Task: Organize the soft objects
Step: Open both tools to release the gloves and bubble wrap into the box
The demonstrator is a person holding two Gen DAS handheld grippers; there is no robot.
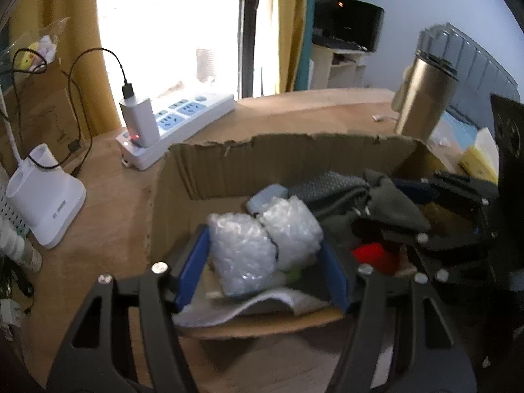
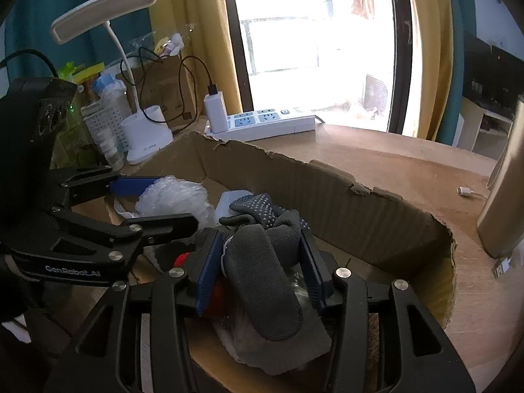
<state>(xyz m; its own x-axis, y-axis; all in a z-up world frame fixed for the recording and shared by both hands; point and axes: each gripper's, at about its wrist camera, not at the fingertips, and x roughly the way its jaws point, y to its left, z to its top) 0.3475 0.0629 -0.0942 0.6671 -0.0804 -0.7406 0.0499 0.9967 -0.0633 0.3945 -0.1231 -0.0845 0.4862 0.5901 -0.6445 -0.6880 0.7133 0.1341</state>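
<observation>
A torn cardboard box [image 1: 229,163] stands on the wooden table and holds soft things. In the left wrist view my left gripper [image 1: 262,255] is inside the box, its blue pads closed against a bundle of bubble wrap [image 1: 262,242]. Grey cloth [image 1: 386,206] and a red item [image 1: 373,255] lie to its right. In the right wrist view my right gripper [image 2: 258,262] is shut on a dark grey insole [image 2: 265,285] over the box [image 2: 360,203]. A dotted grey glove [image 2: 258,209] lies just behind it. The left gripper [image 2: 131,203] and the bubble wrap [image 2: 173,199] show at the left.
A white power strip [image 1: 183,121] with a charger sits behind the box near the window. A white lamp base [image 1: 46,203] stands at the left. A steel tumbler [image 1: 422,98] stands at the right behind the box. Cables and clutter crowd the left edge.
</observation>
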